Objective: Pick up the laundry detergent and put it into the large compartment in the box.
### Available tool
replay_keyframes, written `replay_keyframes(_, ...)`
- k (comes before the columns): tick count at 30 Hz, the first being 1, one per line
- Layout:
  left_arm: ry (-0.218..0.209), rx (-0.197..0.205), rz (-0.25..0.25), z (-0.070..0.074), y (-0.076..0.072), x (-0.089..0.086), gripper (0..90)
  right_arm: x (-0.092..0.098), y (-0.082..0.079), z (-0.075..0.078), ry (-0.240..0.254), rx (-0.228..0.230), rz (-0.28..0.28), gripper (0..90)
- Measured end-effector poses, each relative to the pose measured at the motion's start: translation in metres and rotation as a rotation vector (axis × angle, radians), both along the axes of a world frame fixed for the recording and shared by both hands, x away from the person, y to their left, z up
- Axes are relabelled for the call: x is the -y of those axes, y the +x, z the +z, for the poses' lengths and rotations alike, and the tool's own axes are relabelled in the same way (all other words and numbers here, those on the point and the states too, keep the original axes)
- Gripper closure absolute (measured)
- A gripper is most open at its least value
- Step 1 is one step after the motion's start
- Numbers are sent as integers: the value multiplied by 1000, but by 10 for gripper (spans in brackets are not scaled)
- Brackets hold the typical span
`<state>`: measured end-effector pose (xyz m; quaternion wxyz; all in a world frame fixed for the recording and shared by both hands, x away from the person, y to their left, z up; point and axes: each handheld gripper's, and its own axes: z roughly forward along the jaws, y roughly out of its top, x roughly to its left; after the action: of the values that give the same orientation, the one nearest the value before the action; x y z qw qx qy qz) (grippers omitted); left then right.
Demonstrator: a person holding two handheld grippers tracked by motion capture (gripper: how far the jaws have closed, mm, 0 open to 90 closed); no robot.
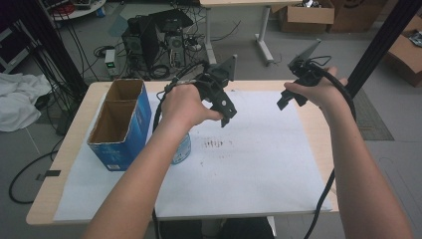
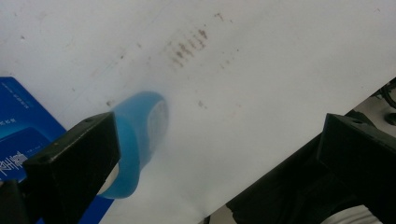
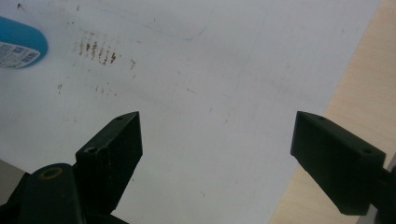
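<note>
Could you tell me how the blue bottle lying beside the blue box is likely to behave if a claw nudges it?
The blue bottle lies on its side on the white paper, and its rounded body suggests it would probably roll. It looks like smooth plastic, so possibly slippery. Its weight cannot be judged.

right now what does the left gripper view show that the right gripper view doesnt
Left gripper view alone: the side of the blue carton at its left edge, and the blue bottle lying on its side, partly behind one jaw of the open left hand-held gripper.

Right gripper view alone: the bare wooden table edge beyond the paper, and the open right hand-held gripper, holding nothing.

Both: the white paper sheet, the cluster of brown stains on it, and the blue bottle.
</note>
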<state>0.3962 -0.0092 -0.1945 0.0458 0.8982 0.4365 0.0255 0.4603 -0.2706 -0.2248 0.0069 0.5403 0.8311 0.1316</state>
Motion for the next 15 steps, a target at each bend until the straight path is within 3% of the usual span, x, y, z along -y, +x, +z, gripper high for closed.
replay_keyframes(2, -15, 1, 0, 2, -1, -2, 1, -1, -1, 0, -2, 2, -3, 168)
replay_keyframes(8, -8, 4, 2, 7, -2, -9, 1, 0, -2, 2, -2, 7, 3, 168)
replay_keyframes(15, -18, 16, 22, 12, 1, -27, 1, 0, -1, 1, 1, 2, 10, 168)
